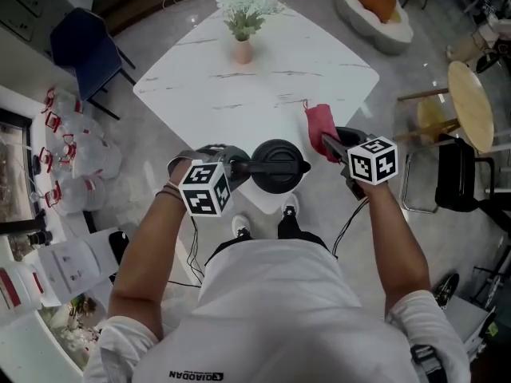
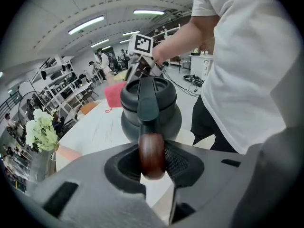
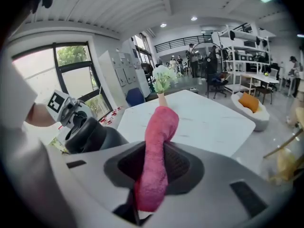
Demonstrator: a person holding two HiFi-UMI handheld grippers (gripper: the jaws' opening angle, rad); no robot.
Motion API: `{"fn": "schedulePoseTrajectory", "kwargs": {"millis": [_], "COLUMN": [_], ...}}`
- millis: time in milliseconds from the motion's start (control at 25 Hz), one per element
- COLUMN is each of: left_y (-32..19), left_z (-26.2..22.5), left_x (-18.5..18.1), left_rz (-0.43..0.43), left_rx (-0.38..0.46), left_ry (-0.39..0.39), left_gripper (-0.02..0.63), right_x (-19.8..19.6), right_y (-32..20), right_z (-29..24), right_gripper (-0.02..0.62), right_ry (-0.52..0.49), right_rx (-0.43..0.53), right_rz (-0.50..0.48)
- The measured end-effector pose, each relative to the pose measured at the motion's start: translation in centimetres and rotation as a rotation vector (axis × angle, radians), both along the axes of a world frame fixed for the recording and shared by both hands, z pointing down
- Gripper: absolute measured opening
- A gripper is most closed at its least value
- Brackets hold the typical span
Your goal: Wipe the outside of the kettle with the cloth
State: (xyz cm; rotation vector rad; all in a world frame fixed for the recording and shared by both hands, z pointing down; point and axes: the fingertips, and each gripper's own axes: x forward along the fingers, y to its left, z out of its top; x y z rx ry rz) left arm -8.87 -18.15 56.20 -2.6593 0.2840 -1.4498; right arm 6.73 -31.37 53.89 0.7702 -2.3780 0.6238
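Note:
A dark grey kettle hangs over the near corner of the white table. My left gripper is shut on the kettle's brown wooden handle, with the kettle body straight ahead of it in the left gripper view. My right gripper is shut on a pink cloth, which stands up between its pads. The cloth sits just right of the kettle, apart from it. In the right gripper view the kettle lies to the left.
A pink vase of white flowers stands at the table's far end. A blue chair is off to the left, wooden chairs to the right, and a beige seat with an orange cushion behind. Several water jugs line the left floor.

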Motion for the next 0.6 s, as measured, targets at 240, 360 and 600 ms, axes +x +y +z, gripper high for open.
{"fn": "schedulePoseTrajectory", "kwargs": {"millis": [240, 360, 600], "left_y": [-1.2, -1.5, -1.6], "left_z": [0.5, 0.5, 0.3], "left_x": [-0.6, -0.8, -0.6], "left_rz": [-0.047, -0.047, -0.049], "left_rx": [-0.072, -0.072, -0.053], "left_ry": [0.005, 0.025, 0.049], "left_gripper": [0.112, 0.111, 0.123], "right_x": [2.0, 2.1, 2.4], "right_y": [2.8, 3.7, 5.5], "right_z": [-0.3, -0.9, -2.0], "right_gripper": [0.103, 0.103, 0.104], "right_ry": [-0.039, -0.058, -0.046], "right_rx": [-0.016, -0.008, 0.015], "right_rz": [0.100, 0.130, 0.140]}}
